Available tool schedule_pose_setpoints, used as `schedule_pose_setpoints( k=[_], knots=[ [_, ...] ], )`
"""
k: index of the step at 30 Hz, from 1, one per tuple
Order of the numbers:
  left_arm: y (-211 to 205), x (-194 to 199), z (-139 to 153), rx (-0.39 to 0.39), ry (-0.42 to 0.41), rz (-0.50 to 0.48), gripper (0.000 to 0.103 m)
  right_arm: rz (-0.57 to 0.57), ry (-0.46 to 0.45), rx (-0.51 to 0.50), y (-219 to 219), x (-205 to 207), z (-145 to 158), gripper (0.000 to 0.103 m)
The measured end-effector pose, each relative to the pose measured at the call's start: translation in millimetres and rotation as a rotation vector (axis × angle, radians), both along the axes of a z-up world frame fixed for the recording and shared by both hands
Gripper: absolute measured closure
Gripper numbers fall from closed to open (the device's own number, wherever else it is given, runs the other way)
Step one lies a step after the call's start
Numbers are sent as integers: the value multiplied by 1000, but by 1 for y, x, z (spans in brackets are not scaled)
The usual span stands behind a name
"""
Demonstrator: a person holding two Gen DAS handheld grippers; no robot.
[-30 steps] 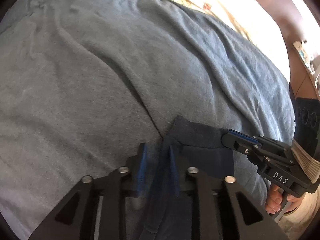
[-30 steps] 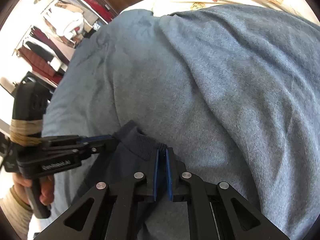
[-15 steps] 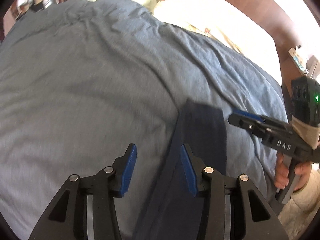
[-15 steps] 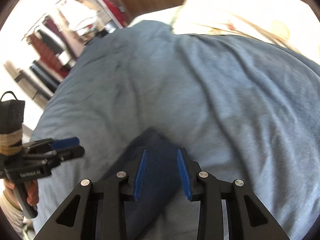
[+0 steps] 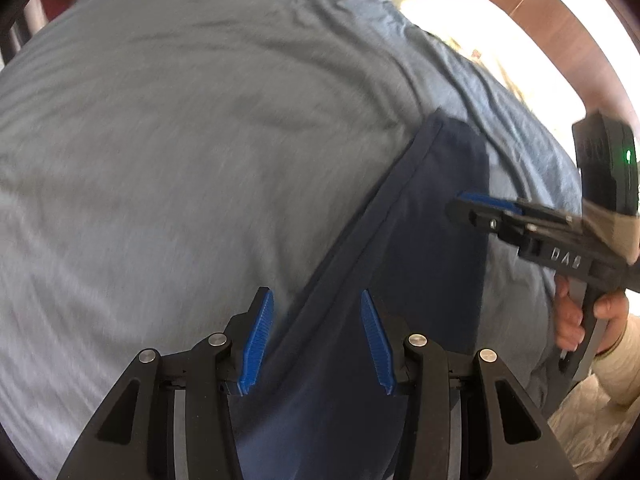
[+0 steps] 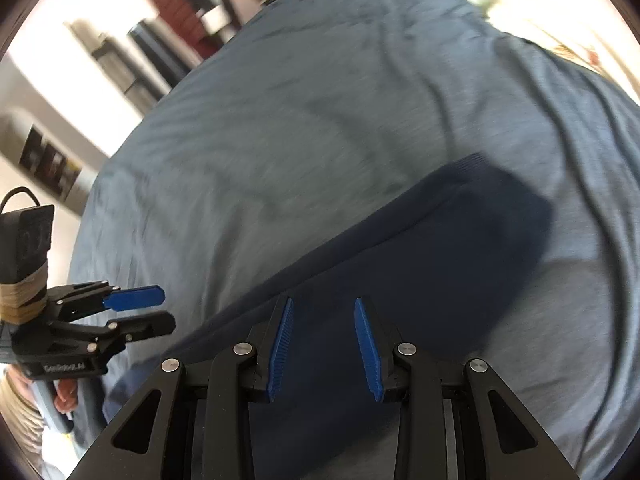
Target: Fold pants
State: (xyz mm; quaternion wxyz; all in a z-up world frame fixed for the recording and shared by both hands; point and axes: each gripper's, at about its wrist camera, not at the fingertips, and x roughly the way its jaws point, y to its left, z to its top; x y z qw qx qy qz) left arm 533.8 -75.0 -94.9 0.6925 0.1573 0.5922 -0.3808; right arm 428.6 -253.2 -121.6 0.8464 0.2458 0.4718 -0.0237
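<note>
Dark navy pants (image 5: 420,232) lie stretched flat on the blue-grey bed cover, the leg end pointing away; they also show in the right wrist view (image 6: 452,248). My left gripper (image 5: 316,300) is open and empty, raised over the pants' left edge. My right gripper (image 6: 323,308) is open and empty, raised over the pants. Each gripper shows in the other's view: the right one (image 5: 472,204) at the pants' right side, the left one (image 6: 160,308) at their left side.
The blue-grey bed cover (image 5: 180,140) fills most of both views. Cream pillows (image 5: 480,24) and a brown headboard (image 5: 560,20) lie beyond it. Shelves with clothes (image 6: 180,0) stand past the bed's far left side.
Both grippers were shut on the pants' end a second ago. They opened, let the cloth go, and pulled back and up; the pants now lie flat.
</note>
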Motion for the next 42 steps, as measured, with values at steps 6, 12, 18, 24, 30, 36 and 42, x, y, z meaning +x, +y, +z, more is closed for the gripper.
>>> schedule_pose_setpoints(
  k=[6,12,18,24,30,36,42],
  knots=[
    [24,-6,-22,44,17,45,59,88,35,25,34,10,-15,69],
    [42,0,-37,50,23,101,58,117,54,-19,51,26,-29,69],
    [55,2,-39,33,28,139,57,100,64,-40,51,46,-40,69],
    [73,0,-13,-7,-3,197,55,95,65,-50,52,49,-37,69],
    [93,-17,26,15,-133,252,52,89,16,-74,57,31,-7,69],
    [116,-55,31,84,-176,268,50,152,-37,-61,84,10,26,63],
    [153,-73,9,148,-146,373,50,235,-24,-51,122,-4,28,62]
  ],
)
